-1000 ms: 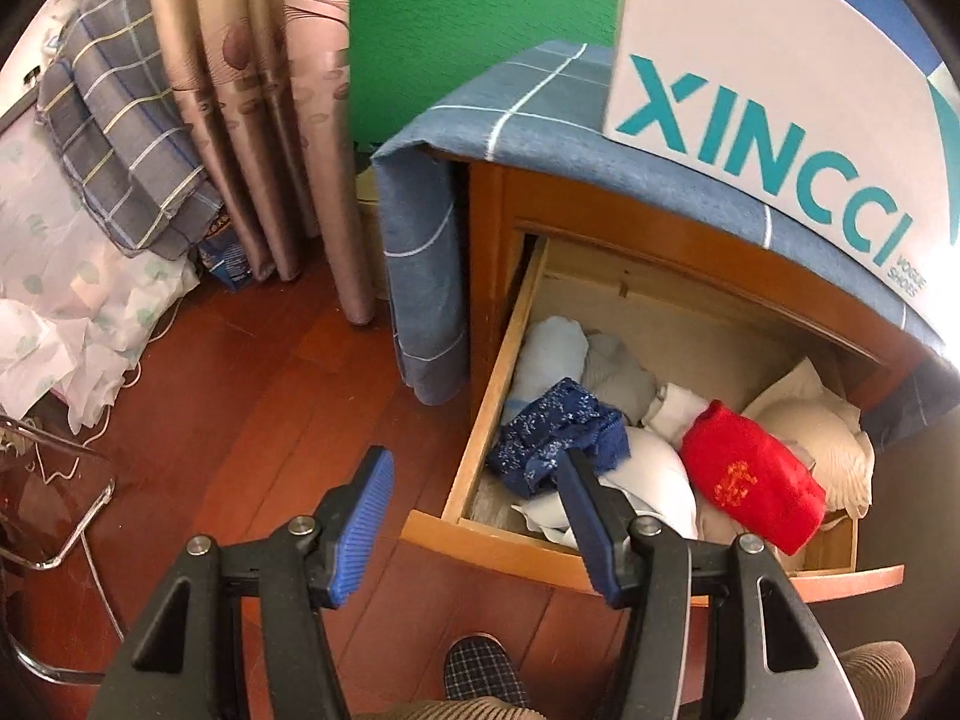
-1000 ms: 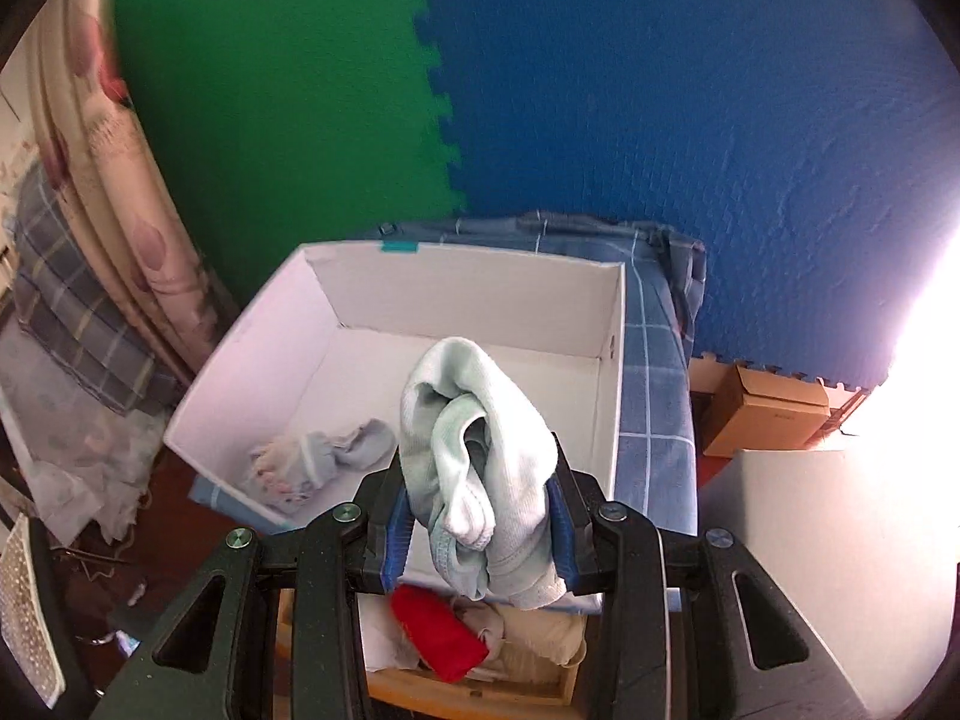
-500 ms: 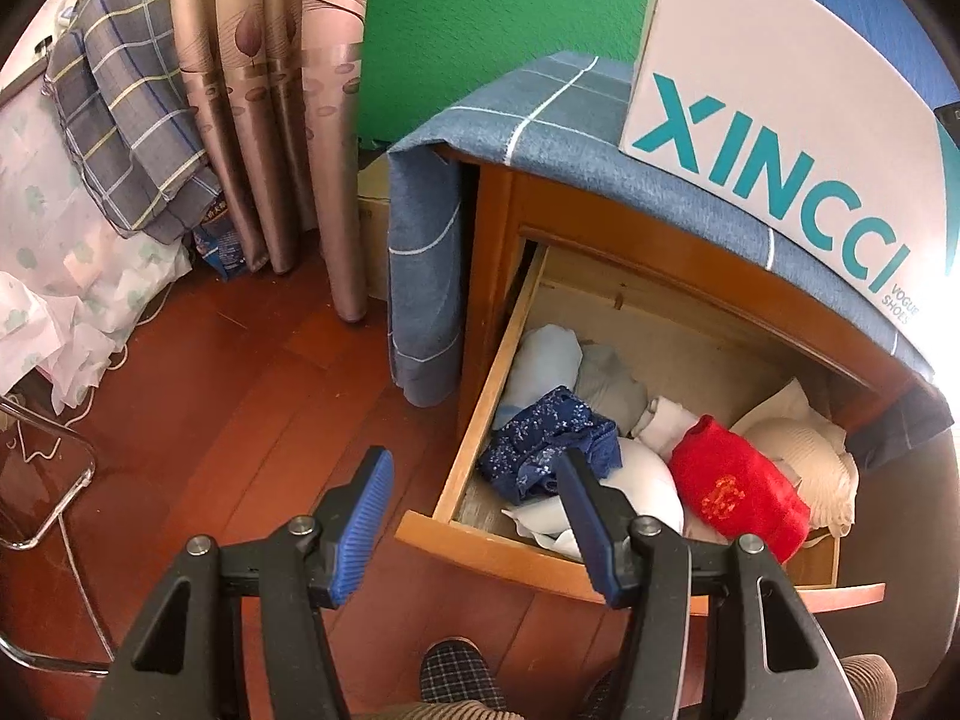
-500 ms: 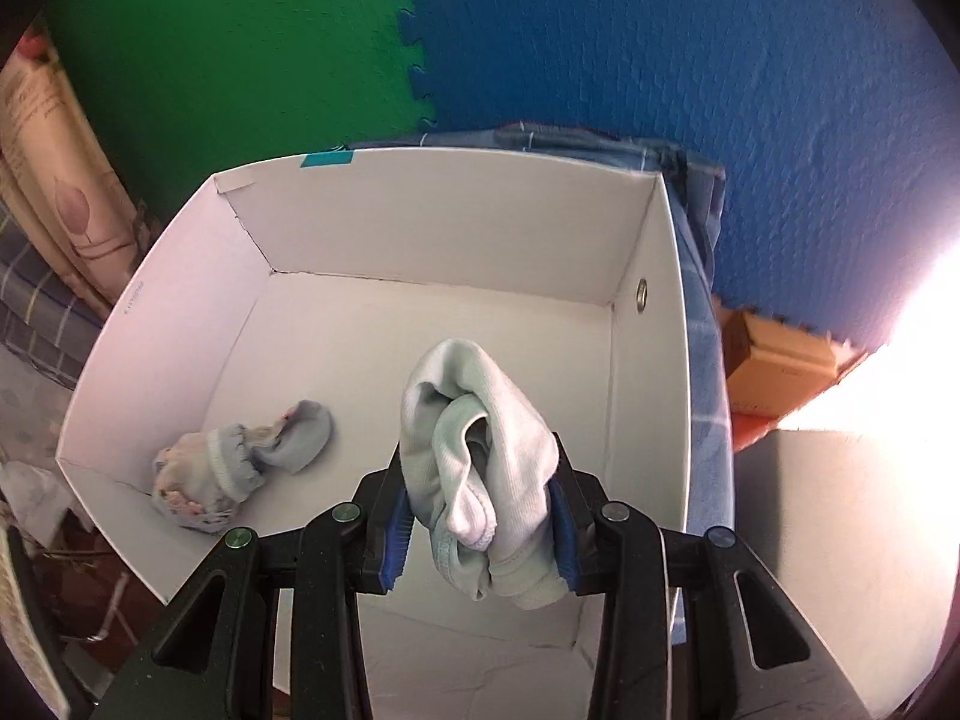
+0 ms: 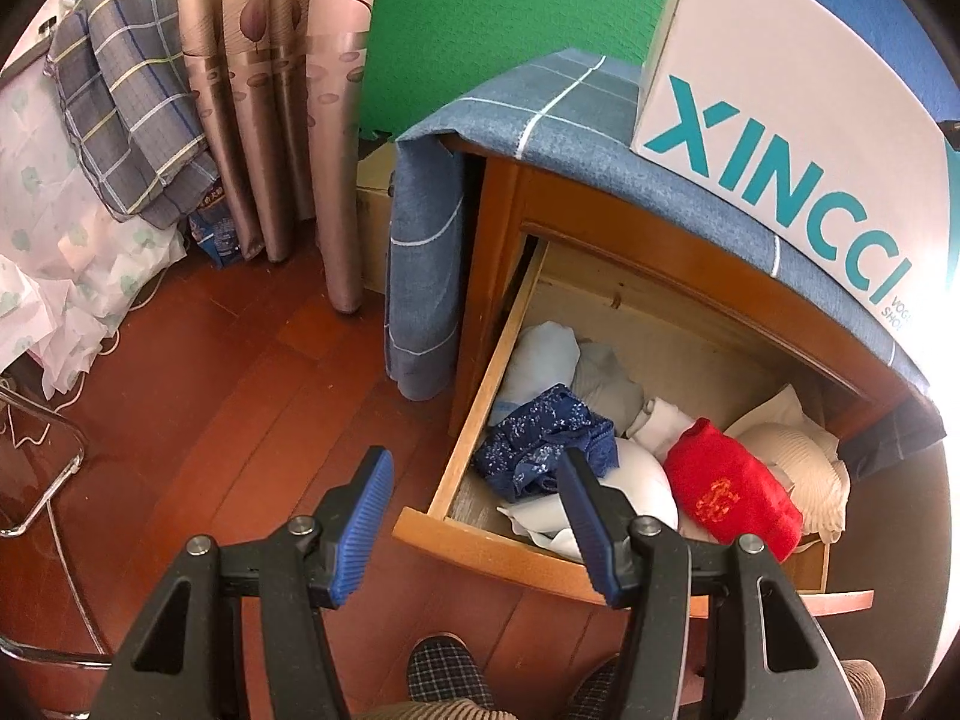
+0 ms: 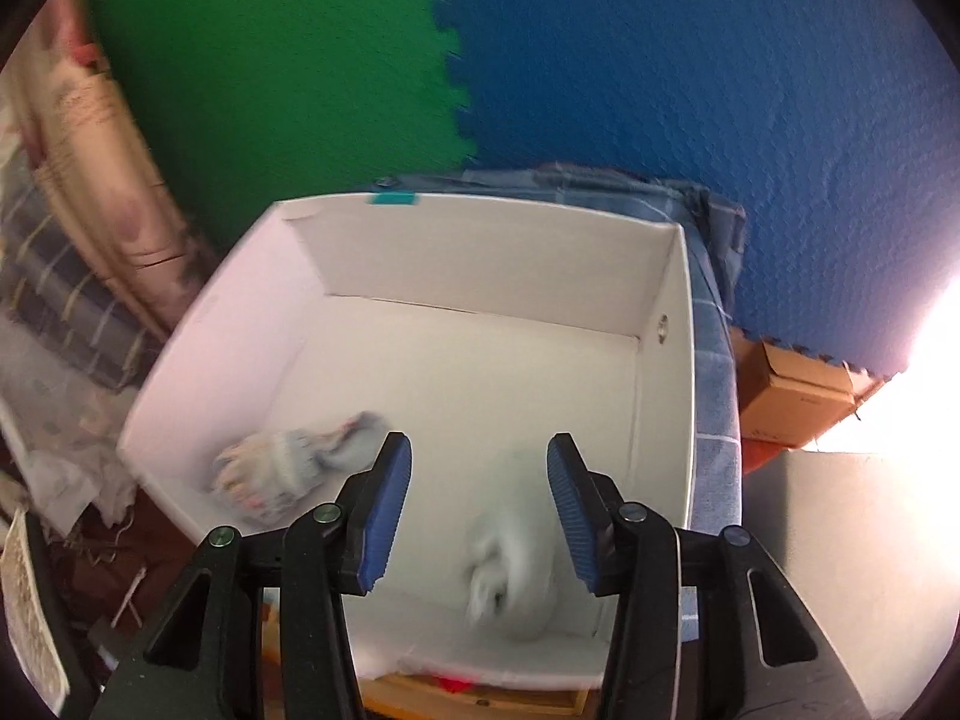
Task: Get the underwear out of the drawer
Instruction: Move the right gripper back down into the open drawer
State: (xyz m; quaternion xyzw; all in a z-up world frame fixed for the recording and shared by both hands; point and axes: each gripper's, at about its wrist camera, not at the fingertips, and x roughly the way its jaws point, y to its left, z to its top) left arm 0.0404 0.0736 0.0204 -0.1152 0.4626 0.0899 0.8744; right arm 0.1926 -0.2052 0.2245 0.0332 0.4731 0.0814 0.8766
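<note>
The wooden drawer (image 5: 504, 540) stands pulled out, holding rolled underwear: a dark blue sparkly piece (image 5: 540, 444), a red roll (image 5: 732, 492), pale blue and white pieces. My left gripper (image 5: 474, 510) hovers open above the drawer's front left corner, nothing between its fingers. In the right wrist view my right gripper (image 6: 480, 492) is above the white box (image 6: 480, 276), its jaws opening. A blurred pale blue roll (image 6: 510, 564) drops free below and between the pads, touching neither. A patterned bundle (image 6: 270, 474) lies in the box's left corner.
The white box (image 5: 792, 96) marked XINCCI sits on the blue checked cloth (image 5: 540, 102) covering the cabinet. Curtains (image 5: 282, 108) and a plaid cloth (image 5: 132, 108) hang at left over the wooden floor. A slippered foot (image 5: 444, 678) shows below. A cardboard box (image 6: 798, 396) stands right of the cabinet.
My right gripper moved over the white box, then its jaws parted and the pale blue roll fell out of them into the box. The left gripper stayed open in place.
</note>
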